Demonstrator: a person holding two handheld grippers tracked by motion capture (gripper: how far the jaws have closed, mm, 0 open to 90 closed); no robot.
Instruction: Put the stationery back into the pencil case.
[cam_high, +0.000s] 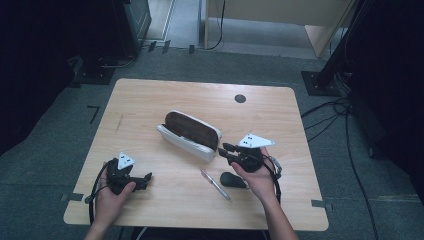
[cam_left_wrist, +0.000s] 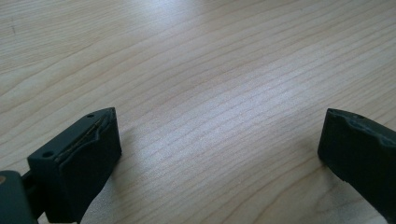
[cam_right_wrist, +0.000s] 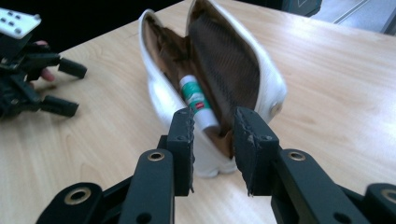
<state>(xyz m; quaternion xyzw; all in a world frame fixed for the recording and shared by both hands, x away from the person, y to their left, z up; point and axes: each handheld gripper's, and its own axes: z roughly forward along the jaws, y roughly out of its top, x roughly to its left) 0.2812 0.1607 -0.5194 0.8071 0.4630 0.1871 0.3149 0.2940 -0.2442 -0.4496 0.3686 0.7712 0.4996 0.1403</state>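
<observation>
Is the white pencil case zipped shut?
No, the pencil case gapes open, showing its brown lining and a white and green tube lying inside.

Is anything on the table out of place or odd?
Nothing looks damaged or spilled. The white pencil case with brown lining stands open, a white-and-green tube inside; a silver pen and a black oval object lie loose nearby.

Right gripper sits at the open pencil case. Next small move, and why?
Probably swing the right gripper back toward the pen and open wider over it. Its jaws stand slightly apart with nothing between them, the white pencil case gapes open with a glue stick inside, and the pen and a dark object lie on the table beside that hand.
</observation>
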